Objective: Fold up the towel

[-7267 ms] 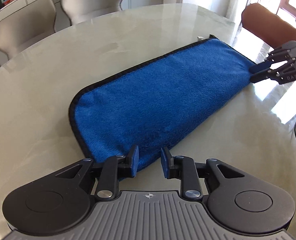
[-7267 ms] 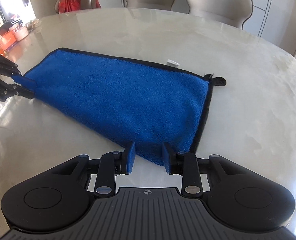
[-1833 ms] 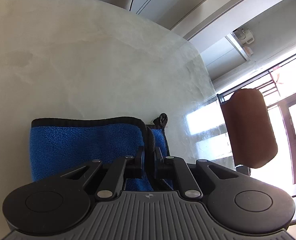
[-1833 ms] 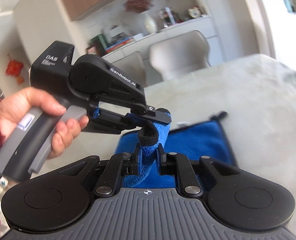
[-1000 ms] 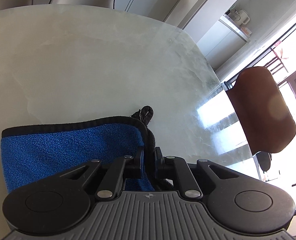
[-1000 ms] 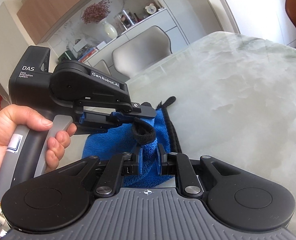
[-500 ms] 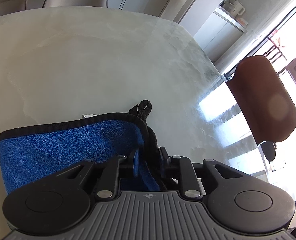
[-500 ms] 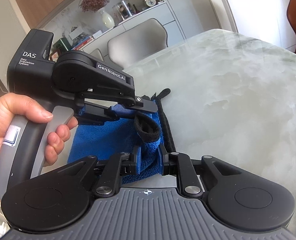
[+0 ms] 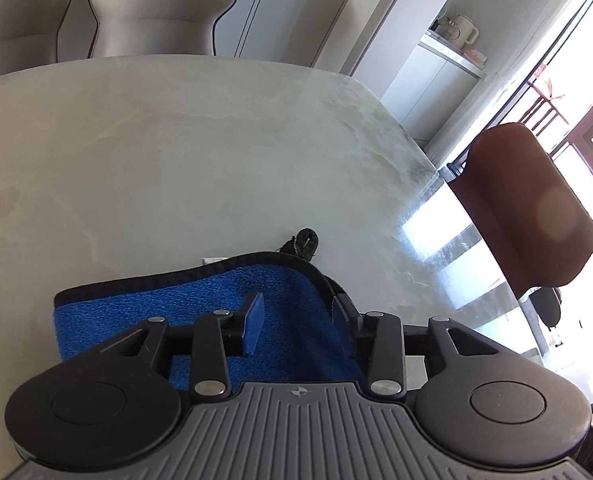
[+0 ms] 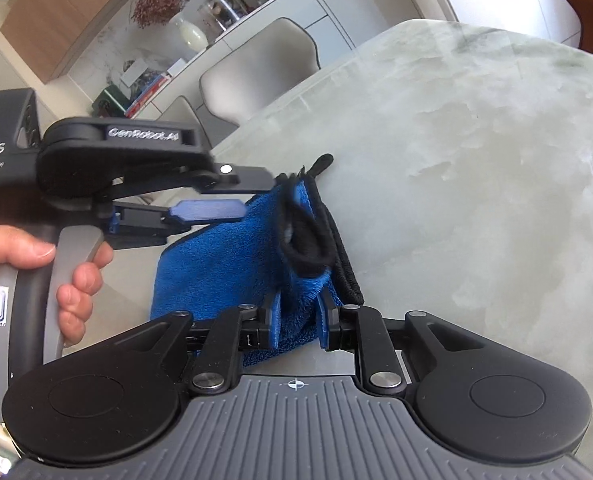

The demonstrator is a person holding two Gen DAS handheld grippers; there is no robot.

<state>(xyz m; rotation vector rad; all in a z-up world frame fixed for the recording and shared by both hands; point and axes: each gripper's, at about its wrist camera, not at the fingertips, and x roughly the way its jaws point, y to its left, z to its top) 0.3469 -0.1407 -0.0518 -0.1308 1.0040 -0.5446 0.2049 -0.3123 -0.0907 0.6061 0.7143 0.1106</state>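
Two layers of the blue towel (image 10: 224, 256) lie folded on the marble table (image 10: 476, 168), black-trimmed edges stacked at its right end. Your right gripper (image 10: 298, 320) pinches the near corner, its jaws narrowly apart around the cloth. Your left gripper (image 9: 296, 320) hangs wide open over the far corner, holding nothing. Half a second ago it gripped that edge. Set the remaining corner squarely on the trim below before releasing.
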